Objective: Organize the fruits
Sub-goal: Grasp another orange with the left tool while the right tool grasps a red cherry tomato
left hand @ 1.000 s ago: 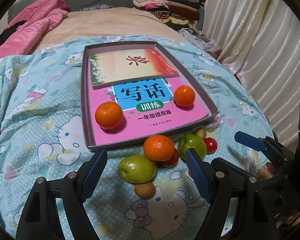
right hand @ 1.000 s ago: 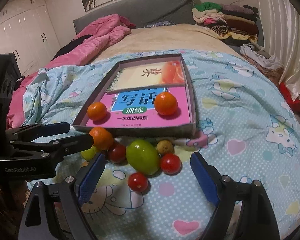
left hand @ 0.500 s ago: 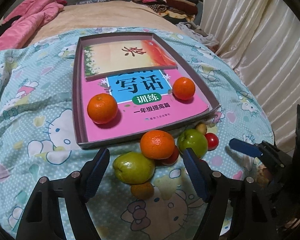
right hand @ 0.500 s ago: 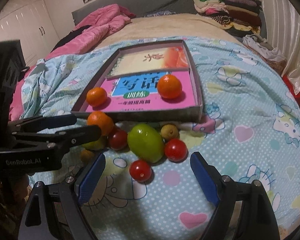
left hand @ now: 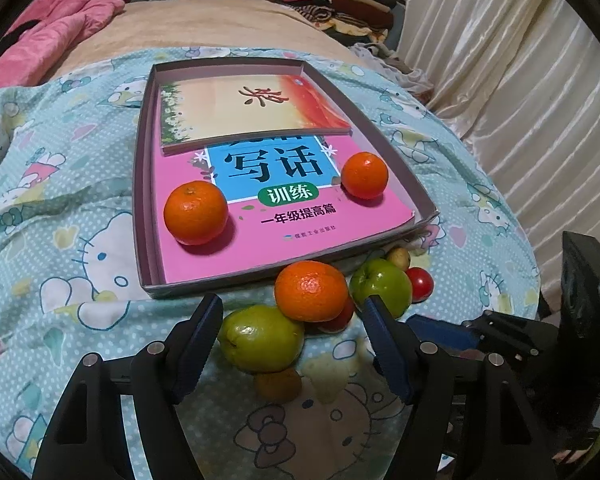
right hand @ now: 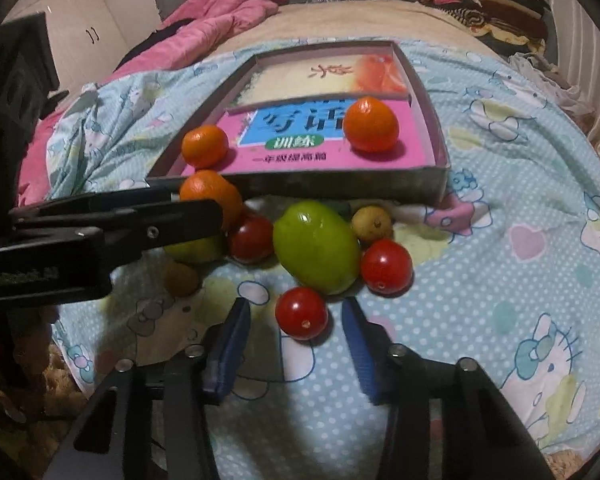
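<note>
The left gripper (left hand: 292, 320) is hovering low over the blanket (left hand: 60, 200), its jaws spread wide on either side of a green pear (left hand: 262, 338) and an orange (left hand: 311, 290); neither pad is touching fruit. The right gripper (right hand: 296, 320) is sitting lower, its jaws partly open around a red tomato (right hand: 302, 313) with a gap on each side.

The fruit pile is lying on the blanket against the near wall of the shallow box (left hand: 144, 184). A large green fruit (right hand: 316, 246) is sitting at 12 o'clock from the red tomato, a second tomato (right hand: 386, 266) at 2 o'clock, a third tomato (right hand: 252, 238) at 11 o'clock. Two oranges are resting on the pink book (left hand: 284, 236) inside the box: one (left hand: 196, 212) at the near left, one (left hand: 365, 175) at the right.

Compared with one second ago, both grippers have been advancing toward the pile. The right jaws have been narrowing from wide to partly open, and the red tomato is now lying between the fingertips. The fruits are remaining in place.
</note>
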`<state>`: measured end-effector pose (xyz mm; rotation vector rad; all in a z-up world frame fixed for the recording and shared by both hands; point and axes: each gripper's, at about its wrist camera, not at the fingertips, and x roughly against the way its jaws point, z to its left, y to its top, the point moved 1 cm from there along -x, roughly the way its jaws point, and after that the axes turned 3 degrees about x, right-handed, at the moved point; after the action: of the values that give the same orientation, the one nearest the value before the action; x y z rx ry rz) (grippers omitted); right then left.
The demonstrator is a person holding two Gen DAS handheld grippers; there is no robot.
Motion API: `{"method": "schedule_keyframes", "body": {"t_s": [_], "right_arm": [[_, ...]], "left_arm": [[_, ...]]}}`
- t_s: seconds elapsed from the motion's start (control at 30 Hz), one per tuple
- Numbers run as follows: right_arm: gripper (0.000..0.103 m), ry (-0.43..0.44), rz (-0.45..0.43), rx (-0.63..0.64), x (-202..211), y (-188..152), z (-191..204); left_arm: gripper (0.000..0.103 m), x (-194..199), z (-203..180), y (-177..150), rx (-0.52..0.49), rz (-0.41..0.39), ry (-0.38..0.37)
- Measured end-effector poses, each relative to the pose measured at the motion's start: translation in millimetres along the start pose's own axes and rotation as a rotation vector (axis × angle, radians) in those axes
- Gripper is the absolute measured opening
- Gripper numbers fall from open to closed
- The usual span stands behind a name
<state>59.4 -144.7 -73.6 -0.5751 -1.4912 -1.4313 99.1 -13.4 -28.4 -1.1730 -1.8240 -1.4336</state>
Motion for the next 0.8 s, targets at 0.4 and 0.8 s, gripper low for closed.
{"method": "schedule_keyframes", "body": {"t_s": [0.4, 0.8], "right_arm": [[0.029, 0.044, 0.036, 0.002, -13.7, 1.1, 2.6], [0.029, 0.068, 0.024, 0.013, -16.6, 6.0, 3.8]], "left_arm": [[0.061, -7.2, 0.7, 4.0, -0.007, 0.007, -0.002], [0.061, -14.7, 0.6, 6.8, 0.000, 0.030, -0.019]]}}
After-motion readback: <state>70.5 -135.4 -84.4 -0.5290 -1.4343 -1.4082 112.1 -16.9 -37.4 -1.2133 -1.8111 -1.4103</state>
